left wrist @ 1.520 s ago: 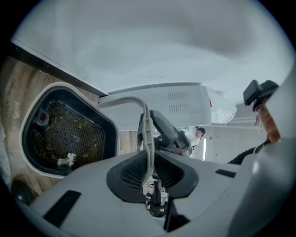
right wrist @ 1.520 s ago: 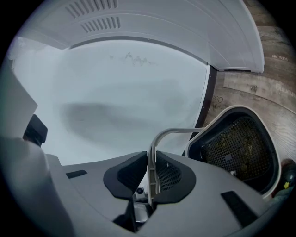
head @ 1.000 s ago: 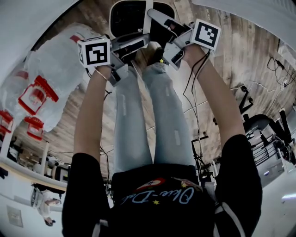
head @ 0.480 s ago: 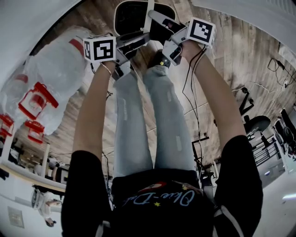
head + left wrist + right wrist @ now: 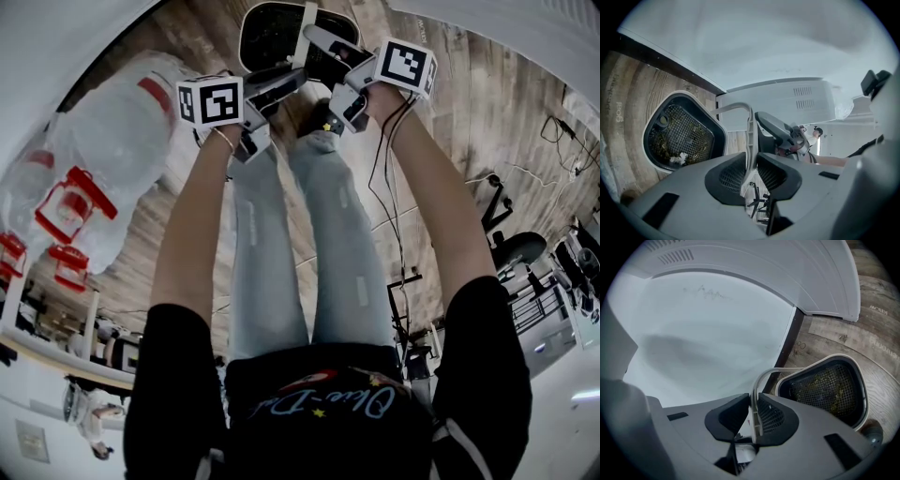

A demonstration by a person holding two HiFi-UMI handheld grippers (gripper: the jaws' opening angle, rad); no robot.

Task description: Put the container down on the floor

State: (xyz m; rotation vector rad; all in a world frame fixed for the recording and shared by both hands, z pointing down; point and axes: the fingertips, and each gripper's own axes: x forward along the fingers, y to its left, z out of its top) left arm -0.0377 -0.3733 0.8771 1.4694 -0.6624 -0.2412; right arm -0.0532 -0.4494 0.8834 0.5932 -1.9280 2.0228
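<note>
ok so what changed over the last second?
The left hand-held gripper and right hand-held gripper carried the mesh-basket container up the head view, down towards the wood floor. The left one's jaws have just opened slightly, with the white handle between them. Unchanged: both grip that handle.

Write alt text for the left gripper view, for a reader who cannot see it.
The left gripper is closed on the thin white handle of a container whose black mesh insert holds bits of debris, with wooden floor beside it. The right gripper shows just beyond the handle, a white vented panel behind.
</note>
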